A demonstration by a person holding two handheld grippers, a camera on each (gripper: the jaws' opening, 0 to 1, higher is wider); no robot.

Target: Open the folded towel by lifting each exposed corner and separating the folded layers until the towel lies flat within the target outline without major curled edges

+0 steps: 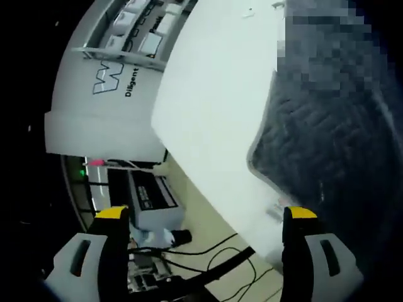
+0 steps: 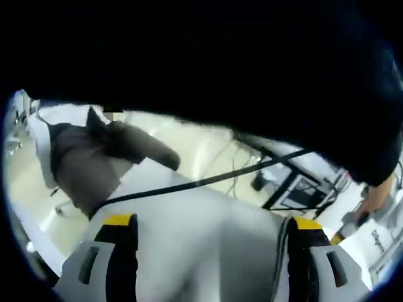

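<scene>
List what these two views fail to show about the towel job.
- Towel: cannot be told apart in the blurred left gripper view; a dark quilted sleeve covers part of the white table.
- Target outline: not made out on the table.
- Right gripper view: dark clothing blocks the top; a grey surface lies between the open jaws, its identity unclear.

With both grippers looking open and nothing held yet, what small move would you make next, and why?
Probably bring the left gripper down toward the towel's pale edge on the white table. Its jaws stand open and empty, with that edge just ahead by the right jaw. The right gripper is also open but faces a seated person, away from the towel.
</scene>
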